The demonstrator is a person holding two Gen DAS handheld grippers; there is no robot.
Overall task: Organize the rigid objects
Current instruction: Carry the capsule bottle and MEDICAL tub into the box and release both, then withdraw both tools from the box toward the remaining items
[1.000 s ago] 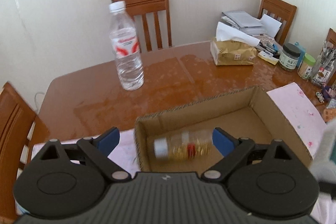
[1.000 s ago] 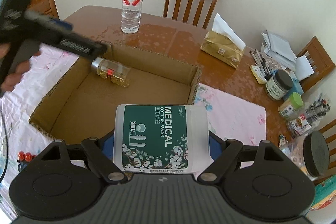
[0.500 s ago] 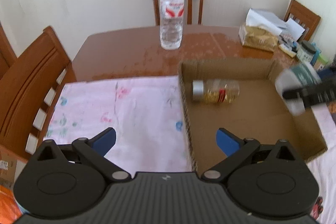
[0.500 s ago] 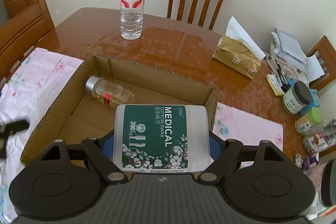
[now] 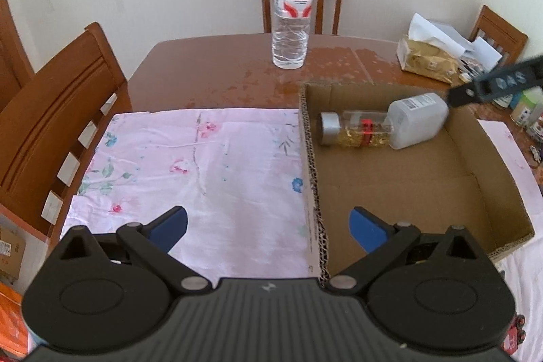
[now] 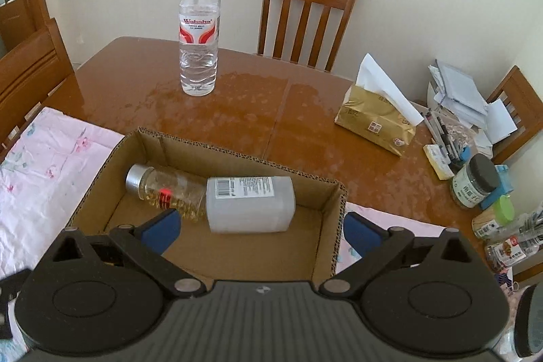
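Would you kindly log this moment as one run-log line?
cardboard box: swab container beside glass bottle | right gripper: open, just released | left gripper: open, empty

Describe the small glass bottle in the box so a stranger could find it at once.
On the wooden table sits an open cardboard box. Two containers lie along its far wall. The small glass bottle is the clear one with a silver cap and golden contents, touching the white plastic container.
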